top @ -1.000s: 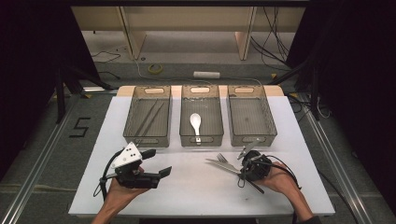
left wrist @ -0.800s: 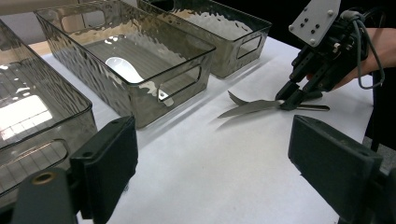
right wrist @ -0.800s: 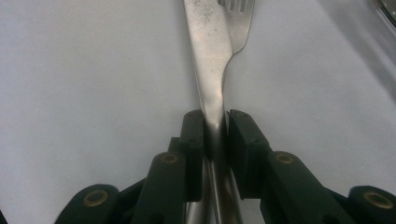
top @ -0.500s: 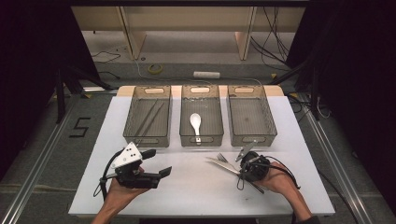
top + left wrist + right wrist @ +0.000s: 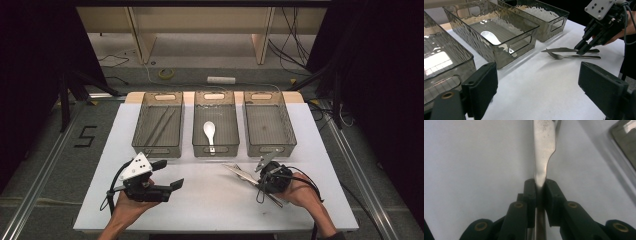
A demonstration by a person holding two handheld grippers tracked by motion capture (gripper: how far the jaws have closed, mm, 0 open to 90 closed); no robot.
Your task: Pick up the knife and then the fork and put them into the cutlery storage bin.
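Two tongs | right tongs [image 5: 539, 188] pinching knife [image 5: 544, 147], just closing | left tongs [image 5: 544, 87] wide open | floor mark "5" [image 5: 86, 136]

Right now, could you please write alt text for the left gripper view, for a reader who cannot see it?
Across a white table, the right gripper pinches a knife lying beside a fork. In front, the left gripper's own jaws stand open with nothing between them. Three clear bins sit behind; the middle bin holds a white spoon.

White counter [image 5: 210, 200] bearing three clear bins [image 5: 214, 125] in a row along its far side, with a knife [image 5: 560, 49] and fork [image 5: 571, 57] lying nearer.
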